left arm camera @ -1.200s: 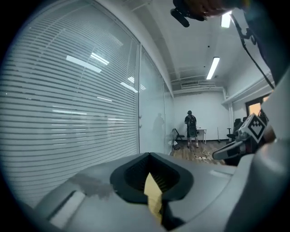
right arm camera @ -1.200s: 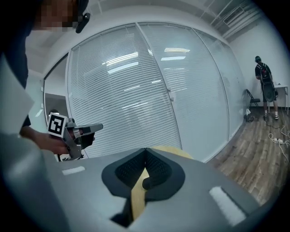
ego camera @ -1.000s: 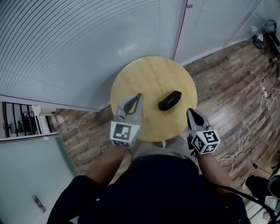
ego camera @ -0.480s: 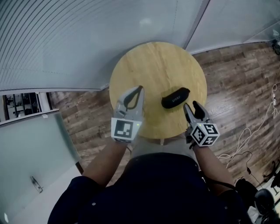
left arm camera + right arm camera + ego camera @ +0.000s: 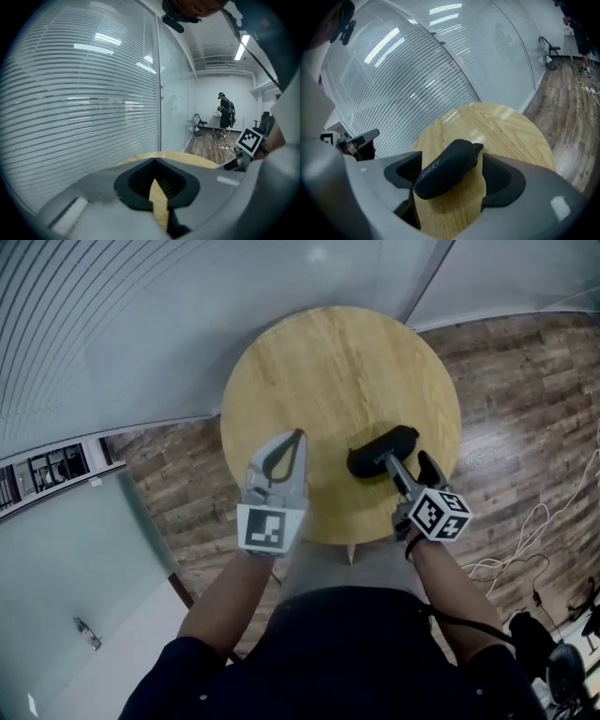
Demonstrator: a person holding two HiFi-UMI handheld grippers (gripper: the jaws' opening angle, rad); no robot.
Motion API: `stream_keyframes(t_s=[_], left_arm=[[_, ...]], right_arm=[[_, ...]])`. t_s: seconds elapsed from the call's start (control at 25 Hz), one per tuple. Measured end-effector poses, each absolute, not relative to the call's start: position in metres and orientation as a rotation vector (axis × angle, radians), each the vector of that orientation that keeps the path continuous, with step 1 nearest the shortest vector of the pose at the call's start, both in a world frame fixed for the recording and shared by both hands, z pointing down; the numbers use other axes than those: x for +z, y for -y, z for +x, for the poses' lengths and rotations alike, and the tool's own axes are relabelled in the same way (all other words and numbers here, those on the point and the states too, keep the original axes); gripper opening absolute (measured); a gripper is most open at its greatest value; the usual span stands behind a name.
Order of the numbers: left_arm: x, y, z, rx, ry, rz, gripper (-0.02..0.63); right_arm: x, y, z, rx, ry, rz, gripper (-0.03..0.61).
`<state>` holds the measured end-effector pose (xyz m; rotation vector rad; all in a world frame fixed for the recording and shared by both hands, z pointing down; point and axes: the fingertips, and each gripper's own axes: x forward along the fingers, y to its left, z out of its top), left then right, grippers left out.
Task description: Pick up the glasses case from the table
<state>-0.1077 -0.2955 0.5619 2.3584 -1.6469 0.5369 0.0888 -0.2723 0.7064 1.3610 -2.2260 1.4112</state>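
A round wooden surface (image 5: 319,362) stands on a brown plank floor (image 5: 525,381), next to a glass wall (image 5: 112,324) with thin stripes all over it. White cords (image 5: 525,540) lie on the floor, off to the right of the right hand-held gripper (image 5: 409,465).

The black glasses case (image 5: 382,450) lies on the surface, right in front of the right hand-held gripper. This hand-held gripper points down at it. Its jaws are opening and stand wide, one on each side of the case. The case lies slanted in the gap between them, with a white word on its side. Its near end sits close to the jaw on the left side. I cannot tell if it touches that jaw. The jaw on the other side is clear of the case, with bare wood in between.

The left hand-held gripper (image 5: 298,435) is over the near part of the surface, to the left of the case and apart from it. Its jaws meet at the tips, and nothing is between them.

Far ahead of the left hand-held gripper, a person (image 5: 226,115) stands at the end of the room.
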Motion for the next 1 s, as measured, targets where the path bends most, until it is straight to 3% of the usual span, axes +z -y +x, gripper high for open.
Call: stream_keyframes(t_s=[0.56,0.76,1.0], left_arm=[[0.575,0.288,-0.113,0.597,1.664,2.311,0.005],[0.566,0.280,-0.115,0.600,1.664,2.283,0.005],[0.536,0.279,-0.122,0.579,1.705,2.309,0.005]], right_arm=[[0.735,0.298,0.059,1.503,2.221,1.285,0.389],[0.712,0.306,0.050,1.460,2.318,1.181,0.296],[0.678,0.301,0.048,1.455,2.395,1.152,0.279]])
